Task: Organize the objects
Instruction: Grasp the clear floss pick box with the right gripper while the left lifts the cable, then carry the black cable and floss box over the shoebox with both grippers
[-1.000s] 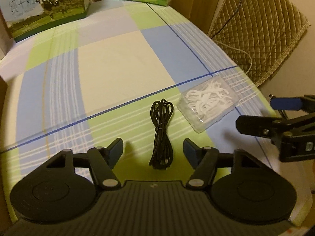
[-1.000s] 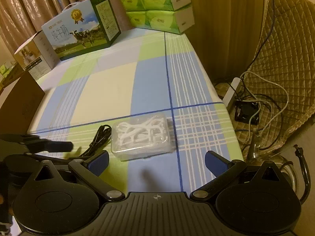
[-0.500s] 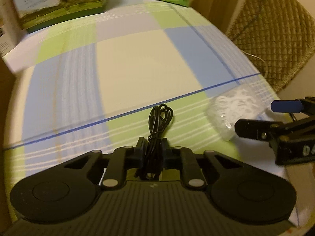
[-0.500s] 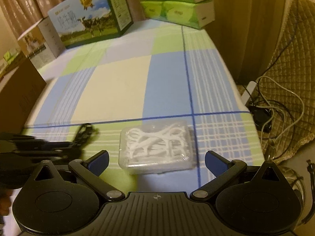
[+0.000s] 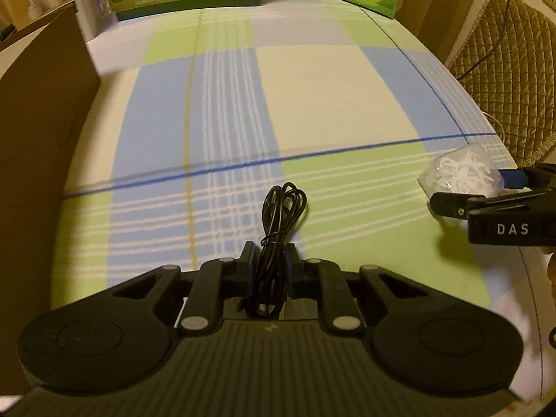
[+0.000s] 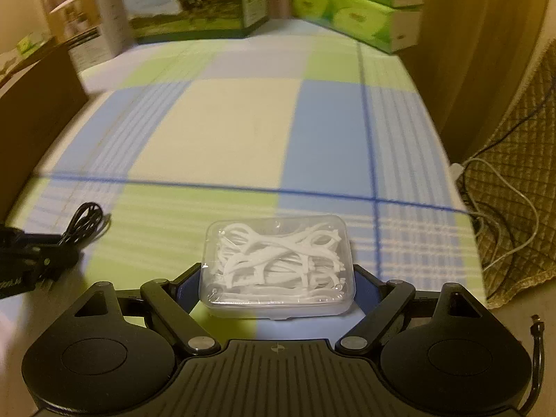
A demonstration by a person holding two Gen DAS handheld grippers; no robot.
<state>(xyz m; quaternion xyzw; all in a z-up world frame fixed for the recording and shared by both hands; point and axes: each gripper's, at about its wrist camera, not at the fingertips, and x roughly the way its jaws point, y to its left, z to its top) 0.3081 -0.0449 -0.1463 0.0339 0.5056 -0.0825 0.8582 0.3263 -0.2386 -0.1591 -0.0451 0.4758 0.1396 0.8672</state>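
The left tongs [image 5: 269, 259] are clenched on the black cable bundle [image 5: 278, 222], just left of the clear floss-pick box [image 6: 277, 266] on the checked bench [image 5: 312, 87]. The right tongs [image 6: 277, 286] are closing around that box, pads beside its ends.

A table covered by a blue, green and cream checked cloth [image 6: 226, 132]. Near the front edge lie a coiled black cable [image 5: 278, 229] at left and a clear box of white floss picks [image 6: 278, 267] at right. Cartons [image 6: 187, 3] and green tissue packs [image 6: 351, 7] stand along the far edge.
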